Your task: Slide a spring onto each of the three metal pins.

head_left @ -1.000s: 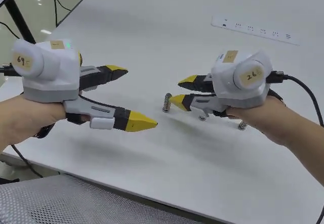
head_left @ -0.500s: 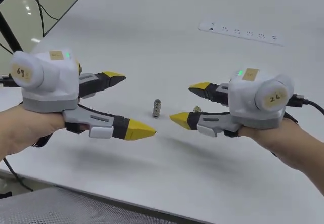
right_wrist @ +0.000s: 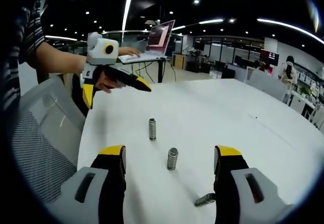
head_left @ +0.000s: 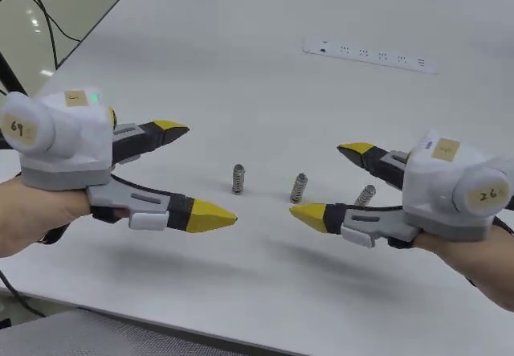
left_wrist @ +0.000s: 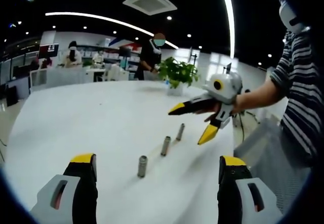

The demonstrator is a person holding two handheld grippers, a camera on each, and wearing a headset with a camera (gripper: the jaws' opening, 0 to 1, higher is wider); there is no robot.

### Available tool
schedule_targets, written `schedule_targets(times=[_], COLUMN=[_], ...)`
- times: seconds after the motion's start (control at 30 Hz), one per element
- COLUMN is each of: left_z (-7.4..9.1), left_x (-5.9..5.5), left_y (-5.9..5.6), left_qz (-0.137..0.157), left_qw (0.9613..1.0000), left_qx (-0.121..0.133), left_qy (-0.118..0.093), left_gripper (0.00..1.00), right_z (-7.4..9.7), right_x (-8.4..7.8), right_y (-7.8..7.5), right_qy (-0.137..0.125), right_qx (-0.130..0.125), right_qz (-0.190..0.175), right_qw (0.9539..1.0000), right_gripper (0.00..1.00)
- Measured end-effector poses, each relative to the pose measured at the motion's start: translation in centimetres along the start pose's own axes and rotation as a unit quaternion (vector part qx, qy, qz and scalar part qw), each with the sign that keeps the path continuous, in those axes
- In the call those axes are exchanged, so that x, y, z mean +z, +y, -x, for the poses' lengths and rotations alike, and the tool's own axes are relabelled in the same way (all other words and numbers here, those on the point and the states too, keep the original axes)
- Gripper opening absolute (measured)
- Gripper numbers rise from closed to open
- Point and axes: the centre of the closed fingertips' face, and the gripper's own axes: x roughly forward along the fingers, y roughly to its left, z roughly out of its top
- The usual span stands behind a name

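Three small metal springs stand in a row on the white table: left spring [head_left: 238, 178], middle spring [head_left: 299, 187], right spring [head_left: 365, 195], which leans. My left gripper [head_left: 210, 173] hovers open left of the row, nothing between its jaws. My right gripper [head_left: 315, 178] hovers open at the right, its lower jaw in front of the leaning spring. In the left gripper view the springs [left_wrist: 165, 146] run away from my open jaws [left_wrist: 157, 159]. The right gripper view has the upright springs [right_wrist: 172, 159] ahead and the leaning one [right_wrist: 205, 199] by the right jaw.
A white power strip [head_left: 369, 55] lies at the back of the table [head_left: 241, 292]. The table's near edge runs just below both grippers. A mesh chair [right_wrist: 40, 148] and a laptop [right_wrist: 159, 37] are at the far end in the right gripper view.
My right gripper has pulled back to the right, away from the springs, and its jaws have spread wider. Two more springs have come into sight. The left gripper has stayed open.
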Motion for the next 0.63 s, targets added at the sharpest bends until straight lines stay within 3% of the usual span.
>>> schedule_targets(times=[0.63], left_z=[0.4], left_x=[-0.1], left_y=[-0.2], left_qz=[-0.008], left_qw=[0.9999], left_qx=[0.008], left_qy=[0.001], left_gripper=[0.98], right_z=[4.3], right_x=[-2.2], right_y=[-1.4], right_qy=[-0.026], right_qx=[-0.047], right_qz=[-0.058], right_qw=[0.9969], right_gripper=[0.99])
